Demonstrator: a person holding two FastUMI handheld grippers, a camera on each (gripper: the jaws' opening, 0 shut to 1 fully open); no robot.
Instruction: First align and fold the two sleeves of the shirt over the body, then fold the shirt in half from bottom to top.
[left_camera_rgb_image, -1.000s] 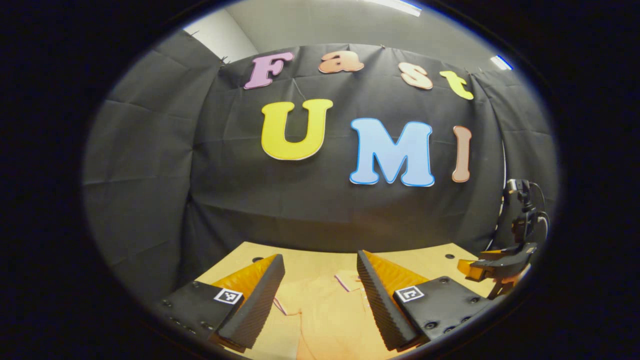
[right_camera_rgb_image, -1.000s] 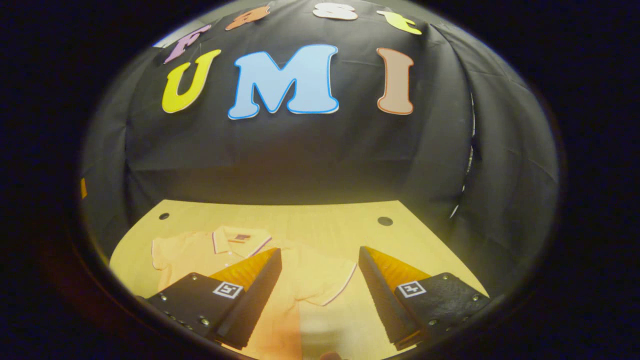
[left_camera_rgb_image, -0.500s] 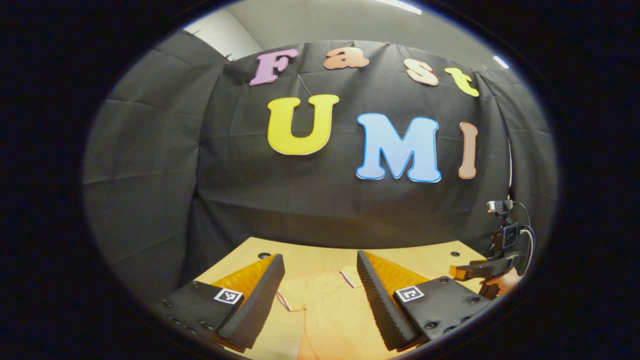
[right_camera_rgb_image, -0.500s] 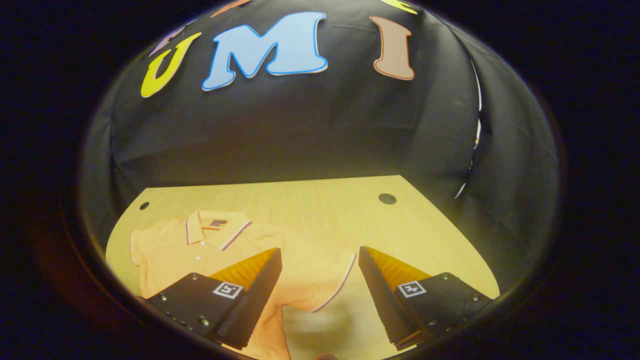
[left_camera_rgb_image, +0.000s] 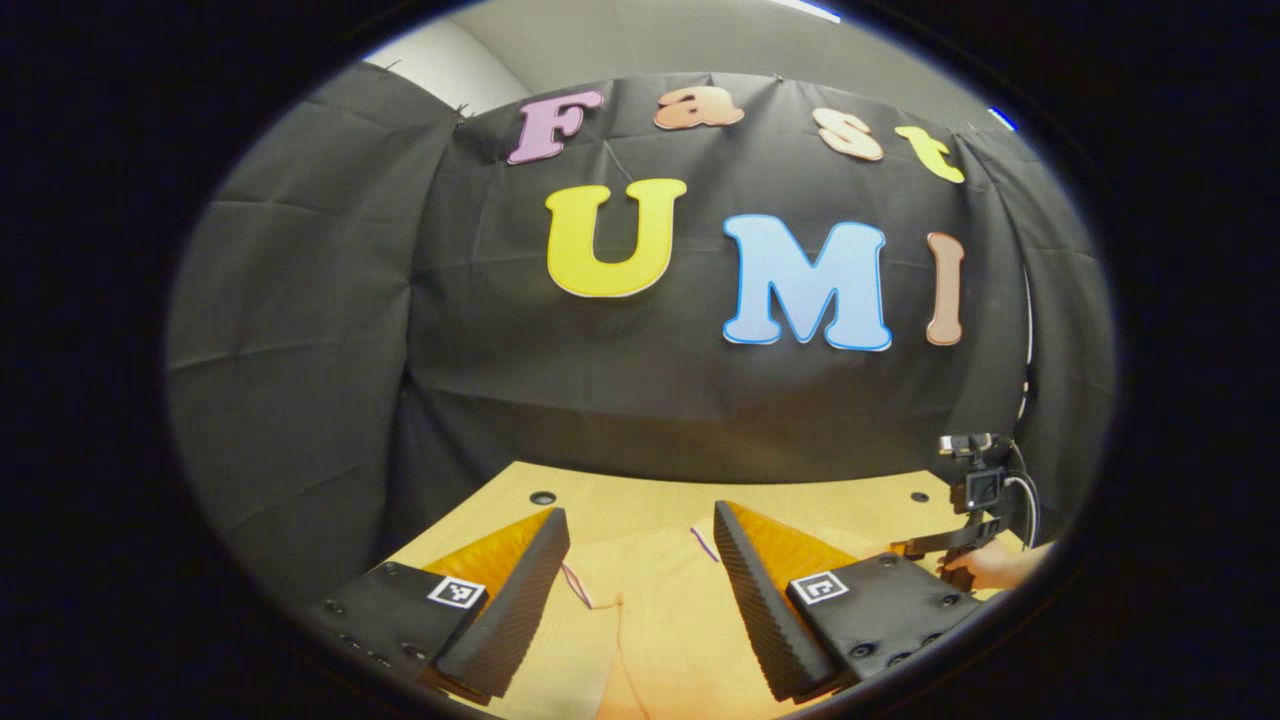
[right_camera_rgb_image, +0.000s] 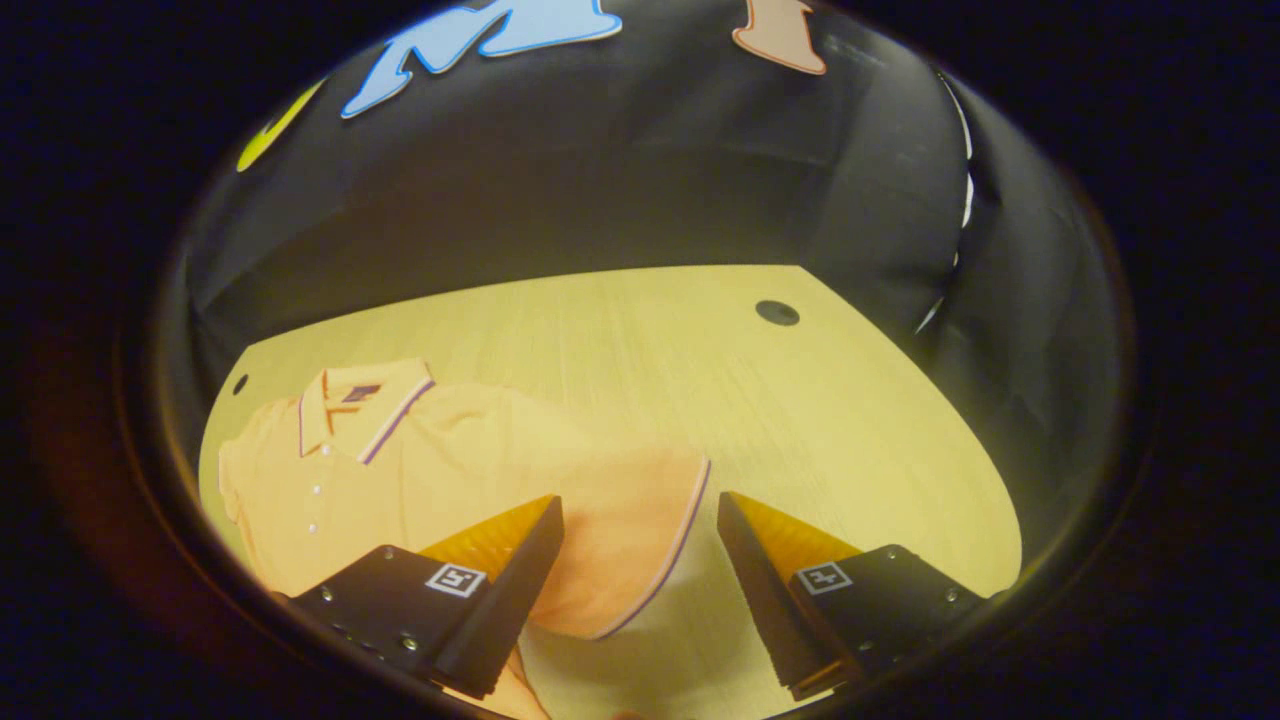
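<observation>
You are at the first step: neither sleeve is folded yet. The orange polo shirt (right_camera_rgb_image: 450, 470) lies flat on the pale wooden bench (right_camera_rgb_image: 800, 400), collar away from you. Your right tool (right_camera_rgb_image: 640, 560) hangs with its fingers apart above the striped cuff (right_camera_rgb_image: 685, 520); your left tool (left_camera_rgb_image: 640, 580), also spread, holds nothing. Next, pinch the soft knit near each cuff.

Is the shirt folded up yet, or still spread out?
Spread out. In the right gripper view the shirt lies flat on the table, collar showing, one sleeve stretched sideways, not over the body.
</observation>
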